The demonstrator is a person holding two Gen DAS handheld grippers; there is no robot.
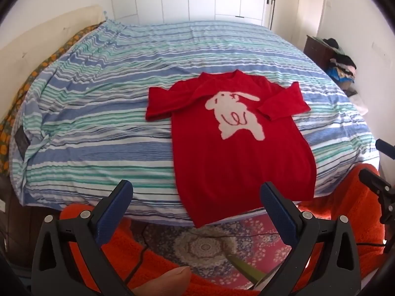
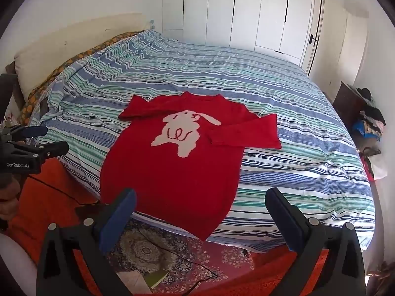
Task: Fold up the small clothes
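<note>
1. Sweater [image 1: 237, 138] lies flat, picture side up, on the bed [image 1: 98, 113], hem over the near edge (handy for grabbing).
2. Left gripper [image 1: 196, 206] and right gripper [image 2: 201, 213] hover spread, holding nothing.

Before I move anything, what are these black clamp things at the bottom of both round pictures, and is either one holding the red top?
They are two hand-held grippers, each with a fisheye camera looking out between its jaws. One picture is from the left gripper, the other from the right gripper. Both have jaws wide apart and hold nothing. The red sweater with a white rabbit lies face up on the striped bedspread, its hem hanging over the near edge. Its sleeves are spread to the sides, not yet folded in.
</note>
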